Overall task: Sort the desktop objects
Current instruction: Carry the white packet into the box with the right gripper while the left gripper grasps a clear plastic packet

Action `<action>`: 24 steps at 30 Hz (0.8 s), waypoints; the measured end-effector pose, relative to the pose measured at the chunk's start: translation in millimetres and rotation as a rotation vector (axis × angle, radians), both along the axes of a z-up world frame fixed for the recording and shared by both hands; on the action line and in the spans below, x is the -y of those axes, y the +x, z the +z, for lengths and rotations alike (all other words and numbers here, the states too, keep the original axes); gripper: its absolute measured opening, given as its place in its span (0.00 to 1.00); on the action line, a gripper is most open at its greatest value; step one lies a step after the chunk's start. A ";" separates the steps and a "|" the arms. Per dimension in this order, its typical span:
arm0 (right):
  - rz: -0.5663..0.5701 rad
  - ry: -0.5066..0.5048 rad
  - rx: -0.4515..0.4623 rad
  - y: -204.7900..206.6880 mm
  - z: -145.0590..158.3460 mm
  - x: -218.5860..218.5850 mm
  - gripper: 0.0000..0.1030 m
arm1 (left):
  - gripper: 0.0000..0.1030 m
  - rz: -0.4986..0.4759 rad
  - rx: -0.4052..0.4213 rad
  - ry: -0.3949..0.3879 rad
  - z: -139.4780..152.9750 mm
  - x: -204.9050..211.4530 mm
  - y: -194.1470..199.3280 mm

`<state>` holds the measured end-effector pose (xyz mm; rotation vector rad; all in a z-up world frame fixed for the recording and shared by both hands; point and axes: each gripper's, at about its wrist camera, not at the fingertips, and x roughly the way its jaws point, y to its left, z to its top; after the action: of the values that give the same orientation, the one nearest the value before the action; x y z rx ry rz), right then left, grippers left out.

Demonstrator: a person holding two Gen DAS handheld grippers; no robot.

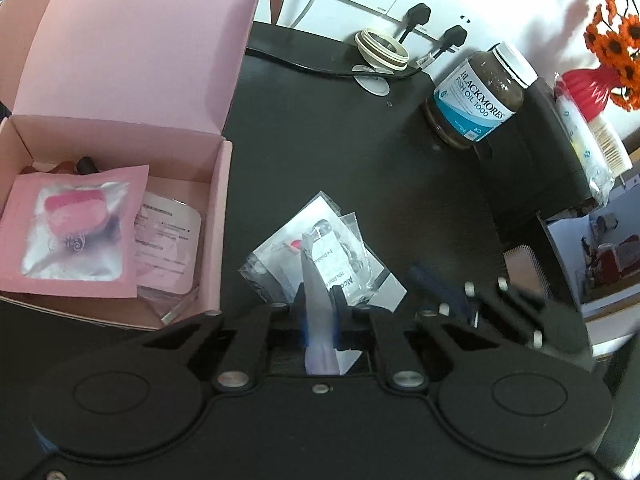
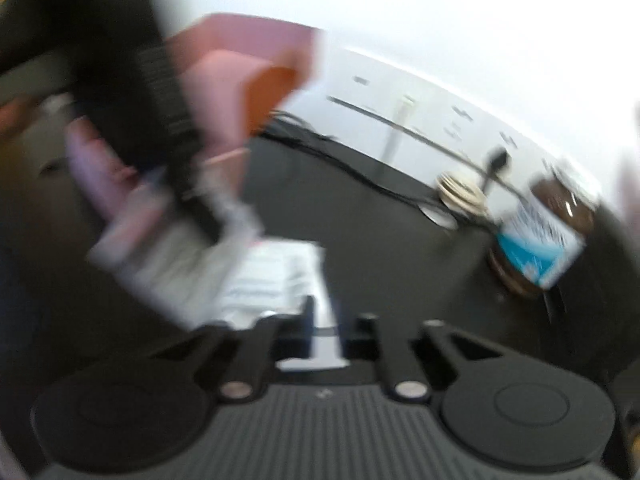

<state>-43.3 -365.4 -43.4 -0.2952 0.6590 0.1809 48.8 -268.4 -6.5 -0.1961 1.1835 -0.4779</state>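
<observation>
Left hand-held gripper (image 1: 318,300): my jaws are pressed together on a thin whitish sachet (image 1: 316,280), held edge-on so it rises as a narrow blade between the fingers. It hangs over a small heap of clear plastic packets (image 1: 320,256) lying on the dark worktop (image 1: 320,140), just right of the pink box.

Pink box (image 1: 120,120): lid open and standing up toward the wall. Inside, a pink-edged pouch (image 1: 76,232) with a pink item under its clear window lies on top, overlapping a clear packet with a printed white label (image 1: 168,240). A small dark item shows behind the pouch; I cannot tell what it is.

Farther back on the worktop: a brown fish-oil bottle (image 1: 476,96) with a blue-and-white label, leaning against a black block. A roll of pale tape (image 1: 382,48) near the wall sockets, with black cables running past it. At far right, a red vase with orange flowers (image 1: 600,68) and a bag of cotton swabs (image 1: 592,144) just beside it.

My right hand-held gripper (image 1: 480,300) shows in the left view as a blurred dark shape, right of the packets.

Right wrist view is heavily blurred. Right hand-held gripper (image 2: 324,320): a white strip sits between the fingers, but I cannot tell whether they grip it. The packets (image 2: 276,276) lie just ahead; the pink box (image 2: 248,80) is upper left, the bottle (image 2: 540,236) at right.
</observation>
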 end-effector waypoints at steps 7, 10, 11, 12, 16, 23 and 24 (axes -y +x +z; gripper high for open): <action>0.101 0.063 -0.038 10.5 -17.4 -19.8 0.03 | 0.09 -0.001 0.019 0.031 -1.7 -2.2 0.8; 0.098 0.041 -0.046 14.6 -22.4 -33.4 0.03 | 0.09 -0.003 0.044 0.045 0.4 -3.0 0.2; 0.085 0.041 -0.058 16.1 -21.6 -34.9 0.03 | 0.09 -0.003 0.052 0.049 1.3 -3.3 0.0; 0.081 0.028 -0.072 17.5 -20.9 -37.5 0.03 | 0.09 -0.002 0.059 0.051 2.3 -4.1 -0.1; 0.144 -0.124 -0.068 17.0 -26.7 -53.7 0.03 | 0.09 0.011 0.095 0.057 9.9 -8.6 -0.8; 0.137 -0.135 -0.060 16.4 -29.1 -58.1 0.03 | 0.09 0.025 0.165 0.062 31.5 -18.7 1.8; 0.138 -0.139 -0.059 15.7 -29.2 -58.9 0.03 | 0.09 0.035 0.176 0.061 35.1 -21.3 1.8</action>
<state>-27.6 -306.5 -72.6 -0.4711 0.7117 0.2773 50.7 -247.1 28.6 -0.1190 1.0190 -0.4195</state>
